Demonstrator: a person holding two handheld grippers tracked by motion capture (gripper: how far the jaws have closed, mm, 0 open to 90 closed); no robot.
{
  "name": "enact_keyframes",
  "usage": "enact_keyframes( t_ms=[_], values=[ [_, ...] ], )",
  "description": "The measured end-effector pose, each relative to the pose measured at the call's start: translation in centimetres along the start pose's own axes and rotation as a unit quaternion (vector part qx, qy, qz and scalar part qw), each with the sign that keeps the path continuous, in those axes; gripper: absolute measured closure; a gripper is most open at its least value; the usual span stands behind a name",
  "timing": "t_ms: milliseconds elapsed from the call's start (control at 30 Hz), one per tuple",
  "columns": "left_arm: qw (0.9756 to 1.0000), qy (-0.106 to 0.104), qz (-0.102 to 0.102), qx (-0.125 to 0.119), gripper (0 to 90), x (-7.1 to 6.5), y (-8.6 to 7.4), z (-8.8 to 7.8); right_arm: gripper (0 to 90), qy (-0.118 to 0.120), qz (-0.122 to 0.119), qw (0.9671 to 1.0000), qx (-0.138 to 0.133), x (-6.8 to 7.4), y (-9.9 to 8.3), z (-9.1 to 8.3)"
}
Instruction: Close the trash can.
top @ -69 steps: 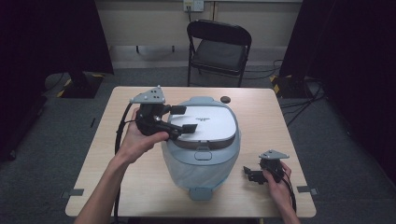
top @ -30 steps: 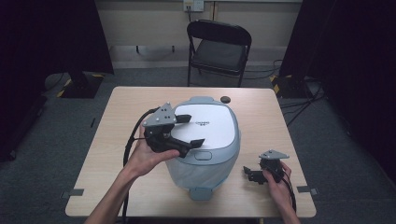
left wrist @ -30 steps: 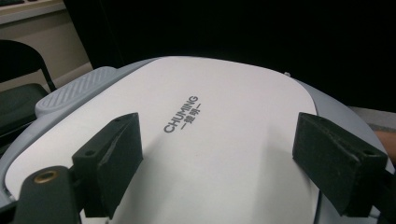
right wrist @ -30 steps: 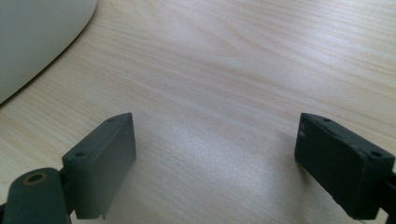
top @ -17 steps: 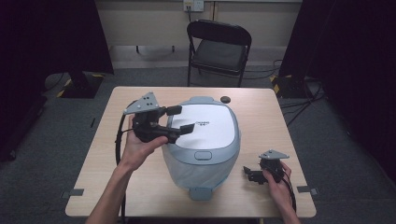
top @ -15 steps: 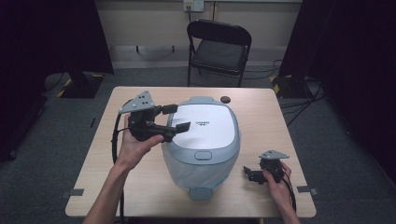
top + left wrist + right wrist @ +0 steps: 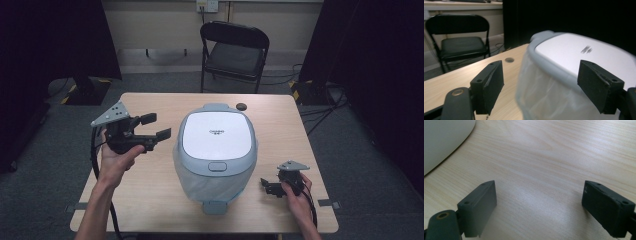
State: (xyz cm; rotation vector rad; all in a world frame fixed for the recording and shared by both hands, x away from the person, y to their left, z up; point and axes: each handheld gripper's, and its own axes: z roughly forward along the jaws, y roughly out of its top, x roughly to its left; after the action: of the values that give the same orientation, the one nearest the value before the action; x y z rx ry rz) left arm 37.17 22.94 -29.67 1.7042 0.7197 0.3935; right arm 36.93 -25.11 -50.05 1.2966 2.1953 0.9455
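A: Start from the left. What's the left gripper (image 7: 156, 126) doing?

B: It's held up off the table (image 7: 150, 210) in the person's left hand (image 7: 116, 159), just left of the rice cooker (image 7: 216, 150). The jaws stand wide apart with nothing between them; they closed a little over the last second. They point toward the cooker's side without touching it.

A: And the cooker itself?

B: It sits in the middle of the table: a rounded pale grey-blue body, a white lid panel (image 7: 216, 136) with a small dark logo, a grey latch button on the near edge of the lid and a grey tab at the foot. In the left gripper view its wall (image 7: 541, 95) looks milky and slightly translucent under a grey rim. A small dark round thing (image 7: 241, 106) lies on the table just behind it, and a black folding chair (image 7: 234, 52) stands beyond the table.

A: The right side?

B: The right gripper (image 7: 266, 186) rests low near the front right corner, jaws spread wide over bare wood, empty.

A: What's changed?

B: A second ago the left gripper hung over the cooker's left front edge; now it has drawn away leftward, clear of the lid. The right one is where it was.
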Motion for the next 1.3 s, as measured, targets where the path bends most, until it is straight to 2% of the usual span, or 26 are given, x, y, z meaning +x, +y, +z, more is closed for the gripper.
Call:
enact_keyframes(
  t_ms=[100,200,433,467,600,700,767,900,1033,1133,1167,1233,1300],
  values=[
    [0.9997,0.014,-0.009,0.015,20.4,0.8,-1.3,-0.4,11.4,0.000,0.000,1.0000,0.000,0.0,0.0,0.0],
    [0.9986,0.038,-0.014,0.034,19.9,1.5,-2.6,-0.8,11.4,0.000,0.001,1.0000,0.000,0.0,0.0,0.0],
    [0.9960,0.057,-0.035,0.061,18.3,3.3,-5.3,-1.6,11.4,0.000,0.001,1.0000,0.000,0.0,0.0,0.0],
    [0.9953,0.059,-0.041,0.065,18.3,3.5,-5.8,-1.7,11.4,0.000,0.001,1.0000,0.000,0.0,0.0,0.0],
    [0.9913,0.079,-0.041,0.097,17.5,4.4,-7.5,-1.6,11.4,0.000,0.001,1.0000,0.000,0.0,0.0,0.0],
    [0.9906,0.075,-0.059,0.098,17.3,5.0,-8.9,-1.9,11.4,0.000,0.001,1.0000,0.000,0.0,0.0,0.0],
    [0.9889,0.077,-0.069,0.107,17.3,5.4,-9.8,-1.9,11.4,0.000,0.001,1.0000,0.000,0.0,0.0,0.0],
    [0.9829,0.094,-0.073,0.140,18.0,6.1,-11.9,-1.6,11.4,0.000,0.001,1.0000,0.000,0.0,0.0,0.0],
    [0.9725,0.110,-0.069,0.193,17.9,6.5,-14.4,-1.0,11.4,0.000,0.001,1.0000,0.000,0.0,0.0,0.0],
    [0.9670,0.114,-0.072,0.216,18.1,6.7,-16.0,-0.5,11.4,0.000,0.001,1.0000,0.000,0.0,0.0,0.0],
    [0.9631,0.123,-0.065,0.230,18.2,6.8,-16.7,-0.3,11.4,0.000,0.001,1.0000,0.000,0.0,0.0,0.0],
    [0.9595,0.131,-0.069,0.240,18.5,7.0,-17.7,0.1,11.4,0.000,0.001,1.0000,0.000,0.0,0.0,0.0],
    [0.9573,0.135,-0.065,0.247,20.1,7.0,-18.5,0.4,11.4,0.000,0.001,1.0000,0.000,0.0,0.0,0.0]
  ],
)
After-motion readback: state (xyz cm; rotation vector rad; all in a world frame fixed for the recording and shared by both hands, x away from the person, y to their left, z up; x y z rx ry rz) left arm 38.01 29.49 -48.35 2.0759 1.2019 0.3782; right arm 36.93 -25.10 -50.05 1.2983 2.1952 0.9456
